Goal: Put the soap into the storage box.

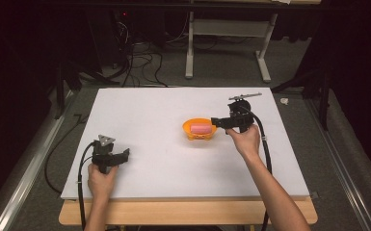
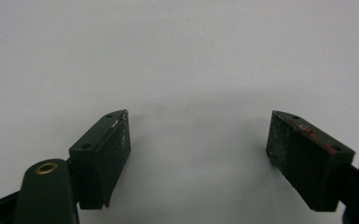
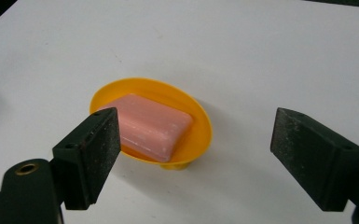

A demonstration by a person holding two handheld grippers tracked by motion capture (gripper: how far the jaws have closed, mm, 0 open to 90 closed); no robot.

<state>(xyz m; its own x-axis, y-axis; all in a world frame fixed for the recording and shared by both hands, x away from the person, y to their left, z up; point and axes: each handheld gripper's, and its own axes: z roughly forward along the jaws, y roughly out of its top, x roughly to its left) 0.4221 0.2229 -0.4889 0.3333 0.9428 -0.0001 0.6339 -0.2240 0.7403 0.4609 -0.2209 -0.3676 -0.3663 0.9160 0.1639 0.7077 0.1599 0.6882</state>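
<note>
Right of centre in the high view, the pink soap (image 1: 200, 128) already lies in the orange dish (image 1: 192, 134) on the white worktop (image 1: 149, 115). The right claw (image 1: 215, 121) is wide and empty beside it; the left claw (image 1: 126, 154), lower left, is wide and idle. Little seems left.

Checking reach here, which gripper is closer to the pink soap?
Right. The right gripper sits open just beside the soap in its orange dish; the left gripper rests far off at the near left.

Soap bar (image 1: 200, 128) sitting in the dish (image 1: 191, 134), about mid-table (image 1: 164, 110). Right gripper (image 1: 215, 121) just beside the dish on its right. Left gripper (image 1: 126, 155) well apart, down near the front-left corner.
</note>
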